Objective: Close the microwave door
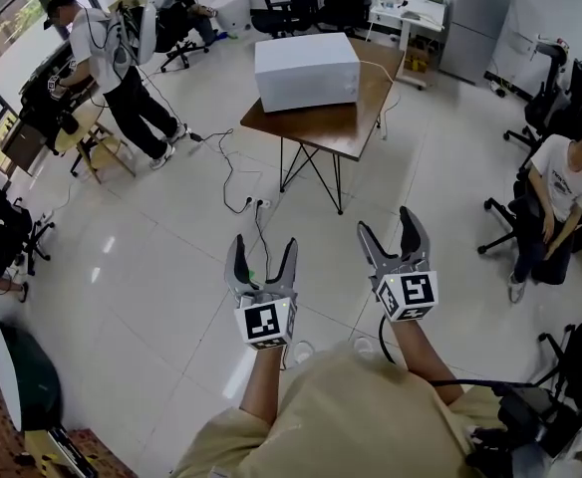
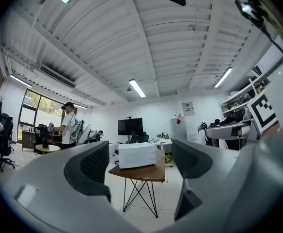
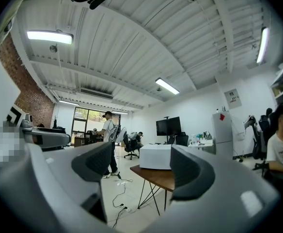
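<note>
Left tool (image 1: 264,246) and right tool (image 1: 388,223) gape empty; the microwave (image 1: 306,71) lies crosswise, a long side facing them.

The microwave (image 1: 306,71) is too far off in every view to make out its door. It hides the table's (image 1: 343,127) far edge. A seated person (image 1: 558,189) is cut off at the right edge.

Both forearms reach forward side by side, left gripper (image 1: 264,245) and right gripper (image 1: 386,225) level with each other, tilted slightly up, jaws apart, empty
</note>
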Demonstrator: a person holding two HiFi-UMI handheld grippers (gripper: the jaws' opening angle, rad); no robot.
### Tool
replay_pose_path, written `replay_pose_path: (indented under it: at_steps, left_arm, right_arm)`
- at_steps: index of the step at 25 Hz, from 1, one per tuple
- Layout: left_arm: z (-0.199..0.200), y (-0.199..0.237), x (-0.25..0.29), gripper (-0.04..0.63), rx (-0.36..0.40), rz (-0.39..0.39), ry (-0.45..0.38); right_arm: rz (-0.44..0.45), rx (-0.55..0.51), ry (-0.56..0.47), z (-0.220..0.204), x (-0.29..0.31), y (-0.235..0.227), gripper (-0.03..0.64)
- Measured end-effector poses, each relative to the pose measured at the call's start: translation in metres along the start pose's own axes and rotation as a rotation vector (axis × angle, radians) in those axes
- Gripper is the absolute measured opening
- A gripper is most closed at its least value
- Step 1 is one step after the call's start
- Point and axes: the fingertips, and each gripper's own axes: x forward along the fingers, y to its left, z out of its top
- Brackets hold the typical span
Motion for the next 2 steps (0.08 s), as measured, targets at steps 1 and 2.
replay_pose_path:
  at_steps: [1, 2]
  left_arm:
    - [0.0009, 0.0013, 0.0010, 0.396, -0.002, 0.001, -0.001]
    - [0.0018, 0.0026, 0.0019, 0.396, -0.005, 0.003, -0.002]
  right_arm:
    - [0.001, -0.001, 0.003, -0.0005, 0.0014, -0.0001, 0.370]
    - [0.001, -0.001, 0.007, -0.0010, 0.0028, -0.0001, 0.370]
